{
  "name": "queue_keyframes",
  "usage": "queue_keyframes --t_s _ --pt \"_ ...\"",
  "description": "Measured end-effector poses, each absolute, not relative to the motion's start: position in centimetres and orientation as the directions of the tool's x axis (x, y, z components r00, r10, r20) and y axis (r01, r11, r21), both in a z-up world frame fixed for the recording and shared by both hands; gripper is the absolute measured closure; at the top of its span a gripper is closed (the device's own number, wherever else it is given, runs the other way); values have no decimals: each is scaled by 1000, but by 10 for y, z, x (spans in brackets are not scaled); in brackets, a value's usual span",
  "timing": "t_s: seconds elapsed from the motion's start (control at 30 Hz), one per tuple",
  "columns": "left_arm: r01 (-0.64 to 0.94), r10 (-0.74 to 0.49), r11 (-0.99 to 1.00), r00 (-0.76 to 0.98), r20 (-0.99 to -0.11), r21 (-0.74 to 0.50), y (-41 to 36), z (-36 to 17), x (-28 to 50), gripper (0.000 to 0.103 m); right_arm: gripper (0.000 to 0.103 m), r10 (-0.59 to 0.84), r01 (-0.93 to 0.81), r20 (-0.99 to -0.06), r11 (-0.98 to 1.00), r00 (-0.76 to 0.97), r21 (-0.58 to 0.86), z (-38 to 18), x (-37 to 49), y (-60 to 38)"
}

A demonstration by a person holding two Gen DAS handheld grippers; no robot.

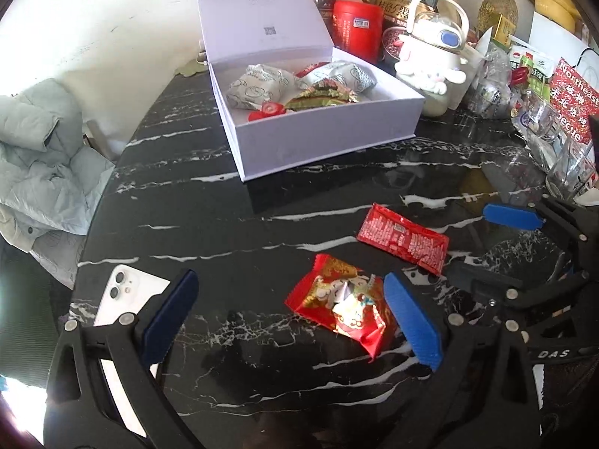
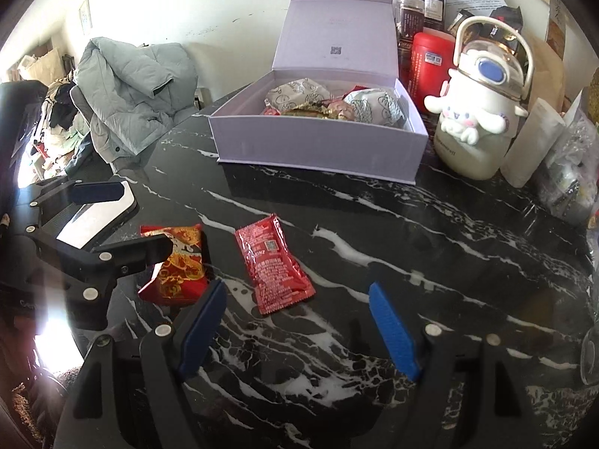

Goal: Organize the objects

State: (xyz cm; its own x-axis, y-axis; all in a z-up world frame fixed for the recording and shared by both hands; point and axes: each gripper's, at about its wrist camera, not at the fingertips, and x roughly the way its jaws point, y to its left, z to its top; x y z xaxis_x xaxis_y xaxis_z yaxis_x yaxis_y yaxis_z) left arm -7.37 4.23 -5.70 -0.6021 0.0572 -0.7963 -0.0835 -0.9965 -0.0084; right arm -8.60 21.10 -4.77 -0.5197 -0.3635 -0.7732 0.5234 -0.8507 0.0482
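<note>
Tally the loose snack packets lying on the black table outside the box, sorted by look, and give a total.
Plain red packet with white print: 1
Red packet with gold festive pattern: 1
Total: 2

Your left gripper point(image 1: 292, 318) and right gripper point(image 2: 297, 331) share one build: black linkage arms joined by round silver screws, ribbed blue finger pads point(image 2: 393, 331), white "DAS" lettering on one frame.
</note>
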Motion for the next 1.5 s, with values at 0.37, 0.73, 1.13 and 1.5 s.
queue_keyframes --t_s 0.37,0.73,1.13,1.5 --pt "-86 85 -995 -565 -821 -45 49 -76 -75 3 23 -351 540 -804 -841 -479 45 -69 -99 206" --pt "-90 107 -994 -562 -820 -69 48 -85 -78 3 33 -339 556 -797 -831 -500 4 -72 -106 196" --pt "-54 99 -995 -579 -809 -83 27 -83 -80 3 68 -334 554 -799 -832 -500 2 -67 -99 189" --pt "-92 164 -986 -568 -807 -135 29 -89 -85 3 64 -330 559 -806 -829 -491 -1 -67 -83 198"
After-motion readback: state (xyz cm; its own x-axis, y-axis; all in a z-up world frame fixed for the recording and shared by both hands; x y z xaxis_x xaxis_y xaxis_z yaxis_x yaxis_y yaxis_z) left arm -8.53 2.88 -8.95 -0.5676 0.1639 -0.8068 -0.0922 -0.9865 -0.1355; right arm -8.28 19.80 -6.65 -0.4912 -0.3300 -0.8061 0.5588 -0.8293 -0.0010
